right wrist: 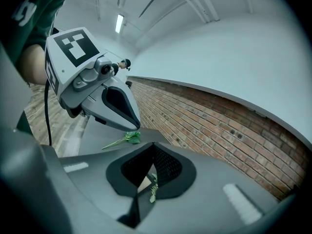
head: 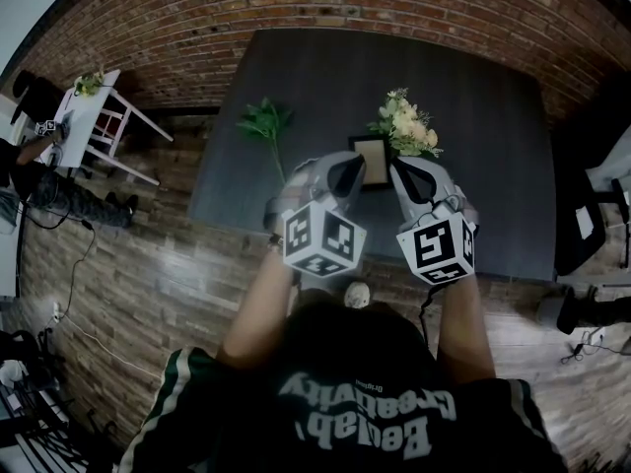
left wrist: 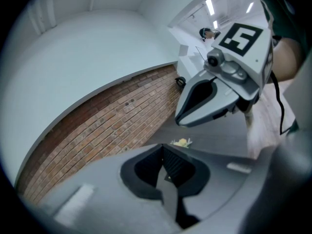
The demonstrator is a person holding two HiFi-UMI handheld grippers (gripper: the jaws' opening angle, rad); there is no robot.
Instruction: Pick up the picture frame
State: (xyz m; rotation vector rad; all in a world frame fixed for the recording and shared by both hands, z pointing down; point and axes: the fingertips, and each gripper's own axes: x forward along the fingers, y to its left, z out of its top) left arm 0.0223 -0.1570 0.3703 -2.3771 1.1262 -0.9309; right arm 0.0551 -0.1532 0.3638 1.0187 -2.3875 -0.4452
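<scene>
A small dark picture frame (head: pixel 374 161) with a pale centre lies on the dark grey table (head: pixel 296 87), just beyond both grippers. My left gripper (head: pixel 344 168) hovers at the frame's left edge with its jaws shut and nothing between them. At the frame's right edge, my right gripper (head: pixel 403 172) also looks shut and empty. In the left gripper view, my closed left gripper (left wrist: pixel 163 149) fills the foreground, with the right gripper (left wrist: pixel 181 118) above it. The right gripper view shows its own gripper (right wrist: pixel 154 146), with a sliver of the frame (right wrist: pixel 145 183) through the window in its jaws.
A cream flower bouquet (head: pixel 405 126) lies touching the frame's far right corner. A green leafy stem (head: pixel 264 121) lies to the left on the table. A brick wall (head: pixel 394 3) backs the table. A white table with chairs (head: pixel 99 116) and a seated person (head: pixel 39 180) are at far left.
</scene>
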